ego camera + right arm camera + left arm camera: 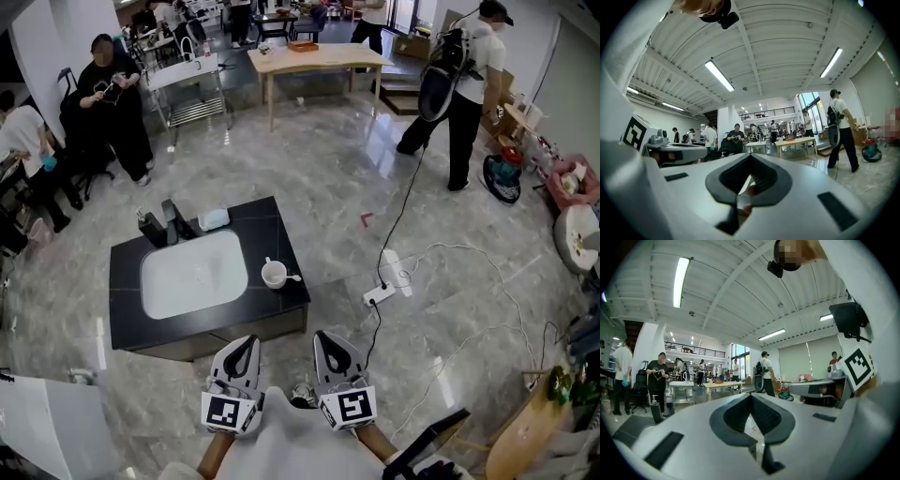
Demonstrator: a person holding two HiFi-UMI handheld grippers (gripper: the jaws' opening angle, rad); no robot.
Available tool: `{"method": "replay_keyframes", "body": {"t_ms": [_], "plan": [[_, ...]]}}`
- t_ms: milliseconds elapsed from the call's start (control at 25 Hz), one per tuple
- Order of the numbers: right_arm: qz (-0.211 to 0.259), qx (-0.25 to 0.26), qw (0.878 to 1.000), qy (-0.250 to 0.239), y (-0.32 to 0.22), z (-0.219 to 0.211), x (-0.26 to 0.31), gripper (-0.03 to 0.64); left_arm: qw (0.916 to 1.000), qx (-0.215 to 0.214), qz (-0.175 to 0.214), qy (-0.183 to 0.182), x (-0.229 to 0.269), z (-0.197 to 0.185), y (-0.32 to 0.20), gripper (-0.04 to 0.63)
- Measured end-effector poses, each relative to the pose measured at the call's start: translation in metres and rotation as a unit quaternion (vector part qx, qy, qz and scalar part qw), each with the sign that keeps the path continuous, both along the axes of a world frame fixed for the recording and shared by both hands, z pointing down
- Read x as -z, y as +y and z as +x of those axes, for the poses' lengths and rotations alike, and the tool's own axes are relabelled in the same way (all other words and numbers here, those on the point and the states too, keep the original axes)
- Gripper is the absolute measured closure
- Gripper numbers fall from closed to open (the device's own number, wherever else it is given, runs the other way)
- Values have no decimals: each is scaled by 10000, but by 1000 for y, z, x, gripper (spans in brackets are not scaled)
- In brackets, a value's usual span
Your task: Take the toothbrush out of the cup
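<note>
A white cup [273,275] stands on the right part of a black counter [272,220], beside a white sink [192,274]. The toothbrush [292,277] lies in the cup with its end sticking out over the rim to the right. Both grippers are held close to the person's body, well short of the counter and pointing level. My left gripper [246,339] [750,395] is shut and holds nothing. My right gripper [326,336] [750,156] is likewise shut and holds nothing. Neither gripper view shows the cup.
A soap bottle [150,228], a dark faucet [176,220] and a soap dish [214,219] sit at the counter's back edge. A power strip [379,294] with trailing cables lies on the marble floor to the right. Several people stand farther off, near a wooden table [314,58].
</note>
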State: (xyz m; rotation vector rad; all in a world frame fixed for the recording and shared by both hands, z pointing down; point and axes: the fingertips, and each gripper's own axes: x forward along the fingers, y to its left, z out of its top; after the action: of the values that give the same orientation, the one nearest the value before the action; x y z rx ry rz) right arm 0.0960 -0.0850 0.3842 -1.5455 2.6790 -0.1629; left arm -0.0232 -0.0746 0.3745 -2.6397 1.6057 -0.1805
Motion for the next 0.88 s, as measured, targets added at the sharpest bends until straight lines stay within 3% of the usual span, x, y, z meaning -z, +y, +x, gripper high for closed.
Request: {"method": "replay_keyframes", "body": {"t_ms": [720, 880], "plan": [[-347, -176, 9992, 7, -4, -16, -14, 612, 9994, -127, -314, -38, -14, -19, -8, 600], [-479, -184, 9986, 93, -11, -23, -25, 612, 9984, -83, -470, 310, -20, -20, -15, 600]]}}
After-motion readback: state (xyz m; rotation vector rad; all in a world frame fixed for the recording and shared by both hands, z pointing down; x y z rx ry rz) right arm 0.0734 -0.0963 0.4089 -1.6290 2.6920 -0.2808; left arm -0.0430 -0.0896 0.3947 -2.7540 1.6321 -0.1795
